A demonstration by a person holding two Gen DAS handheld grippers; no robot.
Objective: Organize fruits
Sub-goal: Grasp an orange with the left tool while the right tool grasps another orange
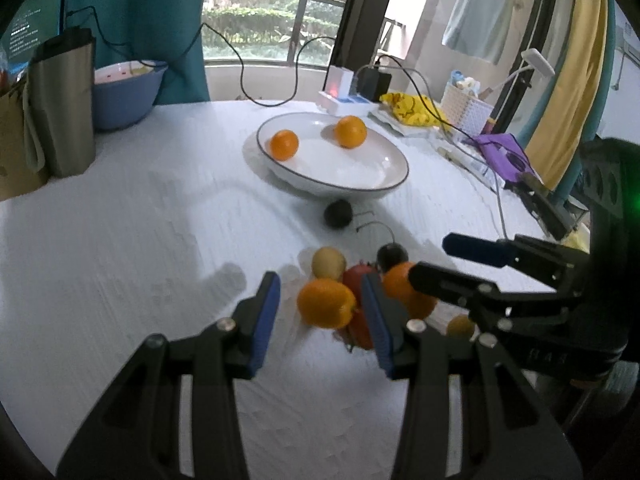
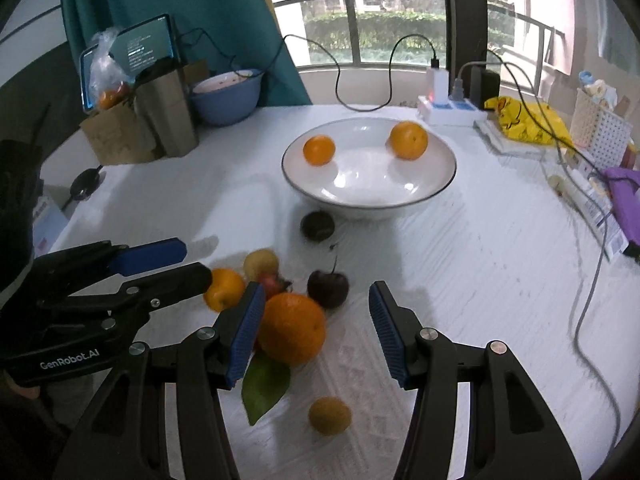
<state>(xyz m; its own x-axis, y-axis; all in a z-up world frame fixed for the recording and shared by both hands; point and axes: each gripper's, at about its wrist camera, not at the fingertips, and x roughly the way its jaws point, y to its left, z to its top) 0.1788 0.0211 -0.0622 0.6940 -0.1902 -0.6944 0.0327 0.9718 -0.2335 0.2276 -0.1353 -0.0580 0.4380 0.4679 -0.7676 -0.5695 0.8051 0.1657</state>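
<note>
Fruits [image 2: 291, 328] on white table [image 2: 460, 280], window [image 2: 380, 20] behind.

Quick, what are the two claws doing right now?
Left claw: open around an orange, not gripping it.
Right claw: open, big orange beside one finger, not gripped.

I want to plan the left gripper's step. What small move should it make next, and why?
Probably ease the left gripper forward and close on the round orange fruit. Its blue-padded fingers stand open with that fruit between them, and the white bowl holds only two oranges.
</note>
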